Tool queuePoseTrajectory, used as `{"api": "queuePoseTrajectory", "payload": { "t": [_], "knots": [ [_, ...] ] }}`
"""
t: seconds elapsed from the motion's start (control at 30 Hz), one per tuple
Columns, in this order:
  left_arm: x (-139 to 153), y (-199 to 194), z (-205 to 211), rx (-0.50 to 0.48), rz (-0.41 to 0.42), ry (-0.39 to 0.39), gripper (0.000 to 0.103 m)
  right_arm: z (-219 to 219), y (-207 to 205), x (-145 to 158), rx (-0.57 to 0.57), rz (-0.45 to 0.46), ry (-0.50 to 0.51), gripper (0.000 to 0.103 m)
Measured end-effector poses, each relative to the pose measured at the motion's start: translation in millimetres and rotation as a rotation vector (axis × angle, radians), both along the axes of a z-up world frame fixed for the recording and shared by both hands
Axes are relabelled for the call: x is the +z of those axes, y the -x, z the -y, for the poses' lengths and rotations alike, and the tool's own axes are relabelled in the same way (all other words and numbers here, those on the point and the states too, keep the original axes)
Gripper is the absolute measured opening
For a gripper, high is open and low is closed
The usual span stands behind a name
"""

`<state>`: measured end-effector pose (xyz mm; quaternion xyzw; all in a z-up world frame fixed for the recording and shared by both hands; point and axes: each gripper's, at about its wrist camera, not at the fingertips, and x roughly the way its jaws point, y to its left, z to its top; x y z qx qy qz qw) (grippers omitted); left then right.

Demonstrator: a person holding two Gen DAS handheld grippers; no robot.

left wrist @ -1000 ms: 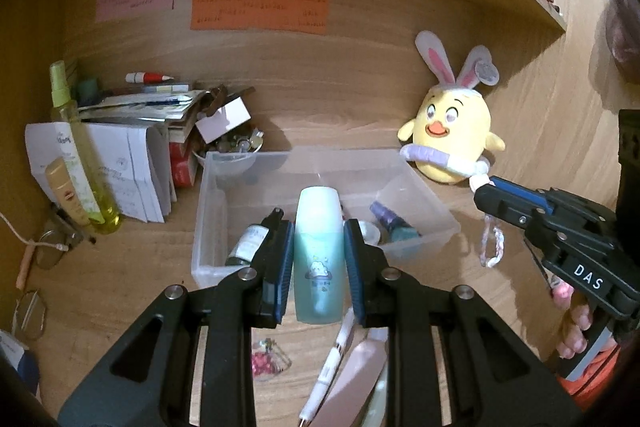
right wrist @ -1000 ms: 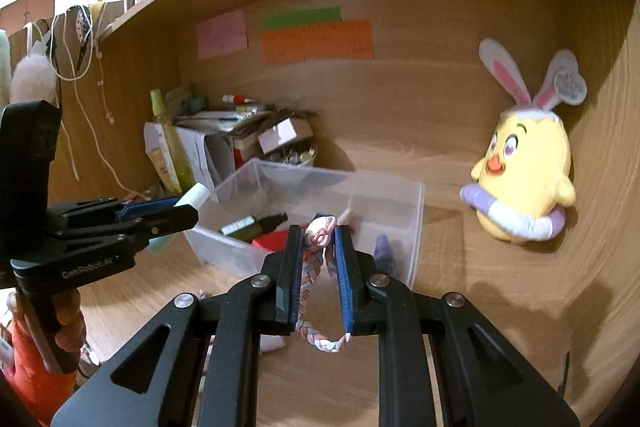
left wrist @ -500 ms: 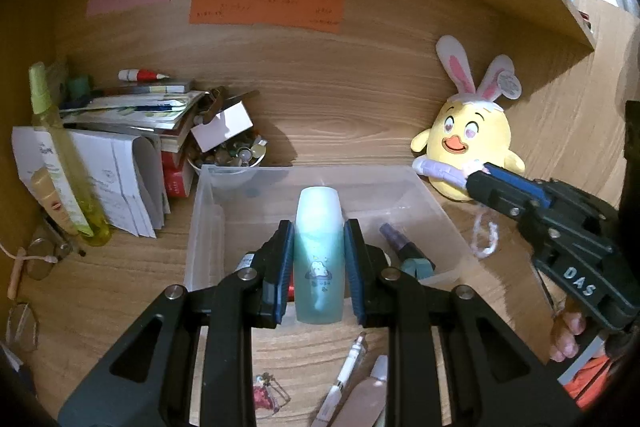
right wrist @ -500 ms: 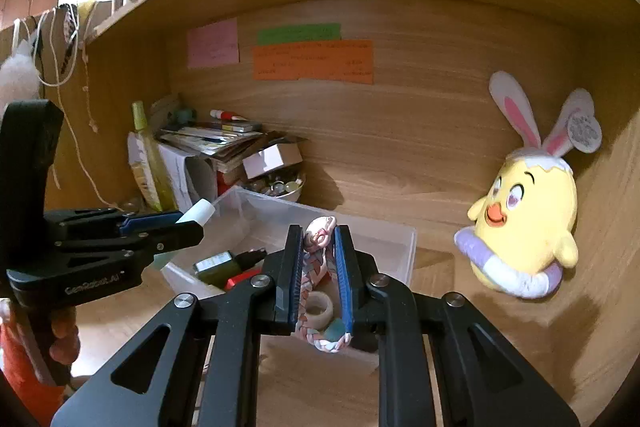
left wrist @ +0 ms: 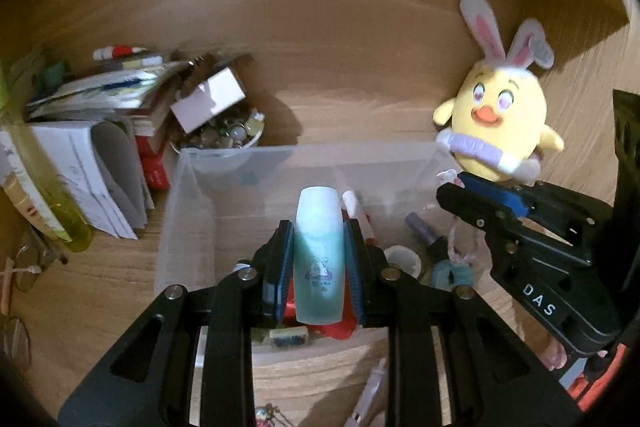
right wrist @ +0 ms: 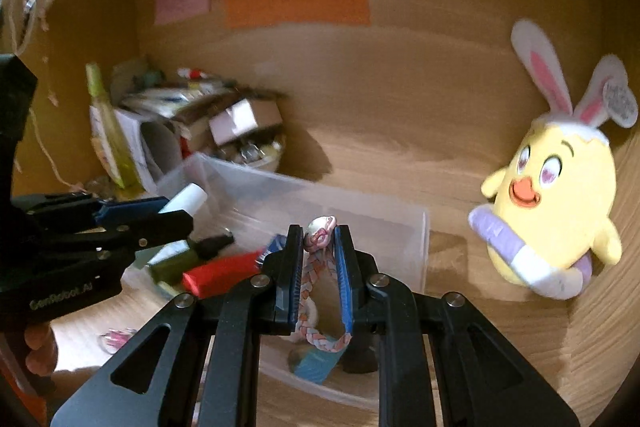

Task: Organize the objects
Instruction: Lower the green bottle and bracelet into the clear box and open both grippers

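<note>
Both hands are loaded and hanging over the clear bin (left wrist: 188, 211) at the back of the worktop. The left gripper (left wrist: 319, 259) has its jaws clamped on a pale teal bottle (left wrist: 319, 267), pointing out lengthwise over the middle of the bin. The right gripper (right wrist: 318, 267) is pinched nearly closed on a braided cord charm (right wrist: 316, 291), with the loop dangling below the jaws above the bin's right end.

Stuff already in there: a red tube (right wrist: 220, 273), a dark green bottle (right wrist: 176, 259), a roll of tape (left wrist: 404, 261) and a purple bottle (left wrist: 420, 229).

What I'd worry about:
- the two grippers are close together over one small bin, so they could knock each other on the way down
- the bottle is smooth and rounded, so if let go from up here it'll probably roll or bounce and shove the other things
- the cord loop could snag on the jaws or the bin rim when let go
- the yellow chick plush (right wrist: 552, 199) sits just beside the bin's right end, easy to bump.
</note>
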<state>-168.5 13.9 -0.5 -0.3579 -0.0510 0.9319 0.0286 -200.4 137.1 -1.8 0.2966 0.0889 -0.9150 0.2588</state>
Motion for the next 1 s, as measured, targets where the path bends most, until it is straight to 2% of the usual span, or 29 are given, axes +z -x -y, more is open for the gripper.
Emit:
{"api": "queuePoseTrajectory", "payload": {
  "t": [0.4, 0.63, 0.73, 0.93, 1.0],
  "knots": [
    [-21, 16, -12, -0.054, 0.068, -0.024, 0.025, 4, 15, -23, 0.027, 0.114, -0.014, 0.014],
    [-17, 11, -9, -0.048, 0.071, -0.042, 0.025, 9, 13, -26, 0.005, 0.091, -0.058, 0.015],
    [-10, 6, -7, -0.039, 0.056, -0.043, 0.028, 10, 13, -26, 0.004, 0.092, -0.066, 0.021],
    [9, -13, -4, -0.028, -0.008, -0.024, 0.050, 6, 6, -15, -0.010, 0.064, -0.058, 0.046],
    [17, -22, -3, -0.027, -0.032, -0.014, 0.059, 4, 2, -8, -0.012, 0.050, -0.046, 0.055]
  ]
}}
